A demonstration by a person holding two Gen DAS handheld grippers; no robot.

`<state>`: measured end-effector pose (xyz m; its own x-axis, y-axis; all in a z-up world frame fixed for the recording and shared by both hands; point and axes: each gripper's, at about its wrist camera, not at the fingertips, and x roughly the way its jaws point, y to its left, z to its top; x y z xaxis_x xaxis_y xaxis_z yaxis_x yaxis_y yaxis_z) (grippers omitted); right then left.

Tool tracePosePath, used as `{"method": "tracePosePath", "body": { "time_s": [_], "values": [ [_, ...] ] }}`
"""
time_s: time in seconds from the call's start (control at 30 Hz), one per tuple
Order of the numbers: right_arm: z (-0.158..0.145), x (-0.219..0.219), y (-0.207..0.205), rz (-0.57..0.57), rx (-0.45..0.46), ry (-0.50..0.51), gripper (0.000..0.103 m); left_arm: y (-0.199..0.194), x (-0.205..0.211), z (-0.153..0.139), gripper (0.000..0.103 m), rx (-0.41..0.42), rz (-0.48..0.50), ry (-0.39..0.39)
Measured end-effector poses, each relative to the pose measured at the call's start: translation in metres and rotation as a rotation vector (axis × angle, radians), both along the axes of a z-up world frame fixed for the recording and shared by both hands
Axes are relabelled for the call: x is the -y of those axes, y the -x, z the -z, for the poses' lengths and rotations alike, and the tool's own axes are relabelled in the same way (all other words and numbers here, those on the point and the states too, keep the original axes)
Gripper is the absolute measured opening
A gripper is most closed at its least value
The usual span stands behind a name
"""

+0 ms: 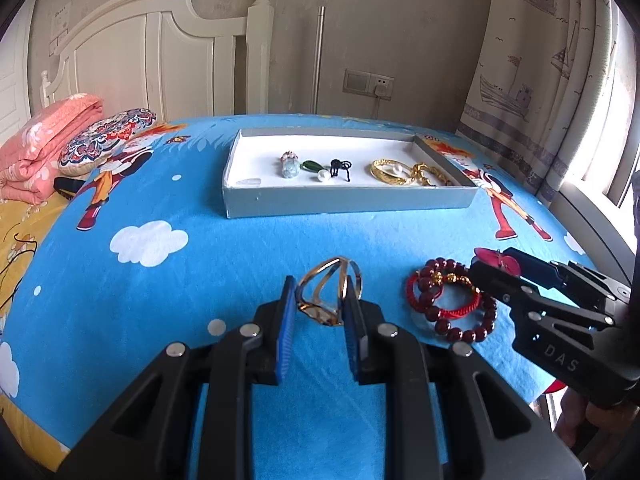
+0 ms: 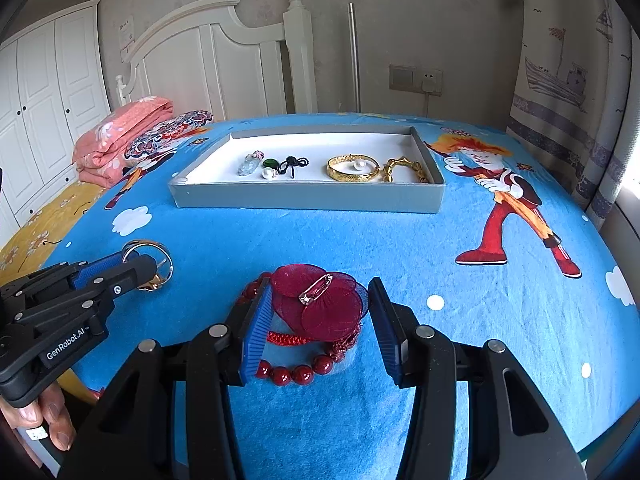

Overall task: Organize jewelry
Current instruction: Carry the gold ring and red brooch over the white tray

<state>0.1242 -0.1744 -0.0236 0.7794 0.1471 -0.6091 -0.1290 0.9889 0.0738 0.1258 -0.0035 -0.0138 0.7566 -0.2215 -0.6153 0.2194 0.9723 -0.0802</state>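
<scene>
My left gripper [image 1: 320, 294] is shut on a silver and gold bangle [image 1: 332, 292], which also shows in the right wrist view [image 2: 154, 260]. My right gripper [image 2: 318, 300] is open around a dark red flower brooch [image 2: 320, 300] that lies over a red bead bracelet [image 2: 296, 372] and a red cord bracelet. The bracelets also show in the left wrist view [image 1: 448, 300]. A grey box [image 1: 348, 200] with a white floor sits further back and holds a small pendant, a green stone, pearls, a black cord, a gold bangle [image 1: 390, 172] and a gold chain.
Everything lies on a blue cartoon bedsheet [image 1: 200, 280]. A pink folded quilt [image 1: 44, 140] and a patterned pillow [image 1: 108, 140] are at the left by the white headboard. Curtains [image 1: 540, 80] and a window stand at the right.
</scene>
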Motion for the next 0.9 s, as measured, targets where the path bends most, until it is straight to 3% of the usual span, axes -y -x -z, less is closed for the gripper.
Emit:
{"method": "tracePosePath", "body": {
  "time_s": [0.9],
  "values": [
    [-0.020, 0.008, -0.015, 0.040, 0.039, 0.005, 0.046, -0.008, 0.014, -0.028, 0.022, 0.076, -0.021, -0.003]
  ]
}}
